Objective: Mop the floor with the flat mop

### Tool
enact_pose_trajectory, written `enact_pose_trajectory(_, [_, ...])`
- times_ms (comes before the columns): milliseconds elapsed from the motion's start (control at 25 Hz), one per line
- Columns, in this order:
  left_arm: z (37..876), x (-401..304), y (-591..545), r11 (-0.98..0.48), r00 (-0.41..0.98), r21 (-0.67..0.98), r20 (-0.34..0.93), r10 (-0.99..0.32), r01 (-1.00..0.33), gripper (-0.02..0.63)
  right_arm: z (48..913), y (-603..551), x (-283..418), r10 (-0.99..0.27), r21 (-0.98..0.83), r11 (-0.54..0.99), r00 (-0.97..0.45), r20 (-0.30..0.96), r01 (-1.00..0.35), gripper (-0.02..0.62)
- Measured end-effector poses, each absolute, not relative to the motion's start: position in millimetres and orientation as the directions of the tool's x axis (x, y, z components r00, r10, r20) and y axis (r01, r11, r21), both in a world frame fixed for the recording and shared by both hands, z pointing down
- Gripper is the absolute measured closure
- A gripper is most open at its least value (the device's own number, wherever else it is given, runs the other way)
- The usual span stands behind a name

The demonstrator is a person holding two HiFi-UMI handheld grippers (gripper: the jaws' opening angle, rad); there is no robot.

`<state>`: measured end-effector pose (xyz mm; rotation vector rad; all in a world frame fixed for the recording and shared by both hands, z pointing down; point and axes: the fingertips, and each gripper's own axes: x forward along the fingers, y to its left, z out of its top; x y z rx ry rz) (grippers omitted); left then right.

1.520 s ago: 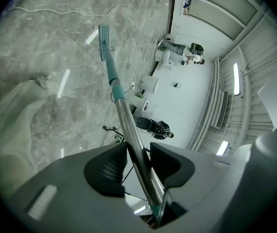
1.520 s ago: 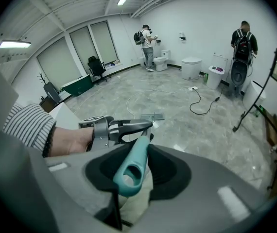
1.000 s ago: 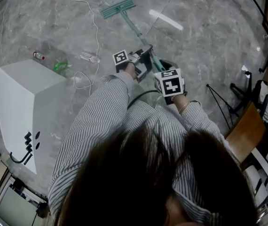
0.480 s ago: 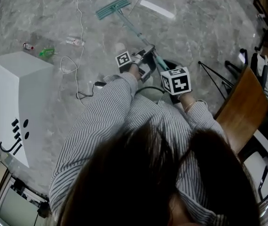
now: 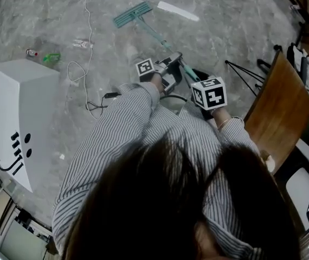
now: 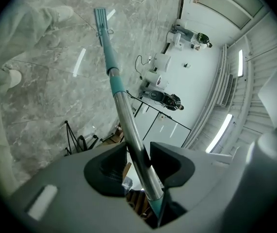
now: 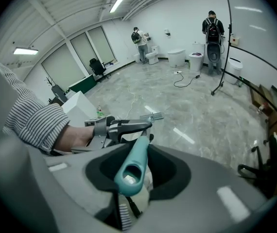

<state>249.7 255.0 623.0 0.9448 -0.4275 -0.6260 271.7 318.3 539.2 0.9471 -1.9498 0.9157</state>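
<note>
1. The right gripper (image 7: 137, 171) clamps the teal top end of the mop handle (image 7: 134, 157).
2. Just beyond it, the left gripper (image 6: 139, 165) is closed on the handle's metal shaft.
3. Farthest off, the mop head (image 5: 133, 13) lies flat on the grey floor (image 5: 225, 31).

Person's wearing a long-sleeved shirt (image 5: 119, 140) with thin grey-and-white stripes and a cuffed sleeve (image 7: 31, 120), dark hair (image 5: 160, 210) up top. The left gripper (image 6: 138, 163) and right gripper (image 7: 137, 171) are both smooth light-grey plastic with dark scooped jaw pads. Each carries a white cube with black square markers, plus a small pale rectangle on the housing.
</note>
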Motion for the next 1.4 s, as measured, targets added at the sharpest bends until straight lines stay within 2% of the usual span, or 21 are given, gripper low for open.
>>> enact_pose_trajectory(520, [615, 252, 260, 0.393, 0.754, 0.870, 0.038, -0.655, 0.297, 0.443, 531, 322, 273, -0.309, -0.263, 0.472, -0.437, 0.845, -0.842, 0.480])
enact_pose_trajectory(960, [614, 227, 216, 0.384, 0.757, 0.876, 0.033, -0.653, 0.293, 0.440, 531, 279, 247, -0.296, -0.249, 0.490, -0.428, 0.854, -0.835, 0.480])
enact_pose_trajectory(1160, [623, 193, 180, 0.406, 0.759, 0.874, 0.067, -0.647, 0.269, 0.442, 542, 245, 213, -0.273, -0.259, 0.468, -0.417, 0.867, -0.845, 0.480])
enact_pose_trajectory(1400, [646, 119, 108, 0.422, 0.805, 0.891, 0.123, -0.581, 0.169, 0.442, 547, 173, 140, -0.256, -0.251, 0.479, -0.407, 0.877, -0.841, 0.477])
